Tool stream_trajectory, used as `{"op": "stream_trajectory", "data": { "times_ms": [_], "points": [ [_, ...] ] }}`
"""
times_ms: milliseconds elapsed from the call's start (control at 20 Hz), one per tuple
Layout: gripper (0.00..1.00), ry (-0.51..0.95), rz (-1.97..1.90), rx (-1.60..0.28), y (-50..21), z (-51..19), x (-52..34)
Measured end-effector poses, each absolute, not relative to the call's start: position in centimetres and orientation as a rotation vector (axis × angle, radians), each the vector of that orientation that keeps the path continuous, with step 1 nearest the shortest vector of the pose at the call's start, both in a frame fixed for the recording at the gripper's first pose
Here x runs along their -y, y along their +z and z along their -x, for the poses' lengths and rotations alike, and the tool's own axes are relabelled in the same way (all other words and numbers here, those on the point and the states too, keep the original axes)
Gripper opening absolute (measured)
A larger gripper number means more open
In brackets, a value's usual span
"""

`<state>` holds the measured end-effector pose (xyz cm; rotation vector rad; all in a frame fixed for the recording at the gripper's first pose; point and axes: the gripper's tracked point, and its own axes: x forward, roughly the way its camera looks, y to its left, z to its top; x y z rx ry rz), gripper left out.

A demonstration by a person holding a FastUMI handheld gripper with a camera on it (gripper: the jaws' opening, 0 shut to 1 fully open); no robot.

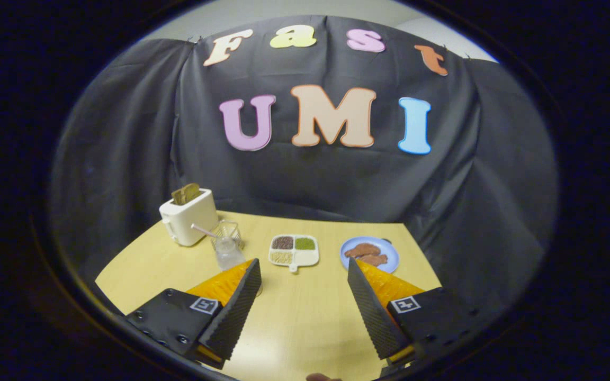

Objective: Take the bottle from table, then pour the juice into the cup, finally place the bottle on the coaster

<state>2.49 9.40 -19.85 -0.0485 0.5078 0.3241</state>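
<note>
Cup (228,252), seemingly clear plastic, stands just beyond the wide-open, empty tongs' (304,286) left finger.

Matt pale wood table (305,317), glossy white plastic toaster (191,217), ribbed black claw (303,278) pads

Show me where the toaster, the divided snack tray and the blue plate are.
Toaster (191,218), gripper view, on its white front side.
Divided snack tray (307,258), gripper view, on its bare white compartment.
Blue plate (391,263), gripper view, on its bare rim beside the brown food.
Gripper (304,270), gripper view, fingers open over the table.
</note>
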Motion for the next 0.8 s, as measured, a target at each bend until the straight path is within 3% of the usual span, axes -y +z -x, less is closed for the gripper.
{"op": "stream_trajectory", "data": {
  "times_ms": [350, 800],
  "points": [
    [1.00, 0.259, -0.002, -0.310, -9.2, -6.3, -5.5],
    [1.00, 0.212, -0.035, -0.193, -2.2, -8.6, -2.3]
  ]
}}
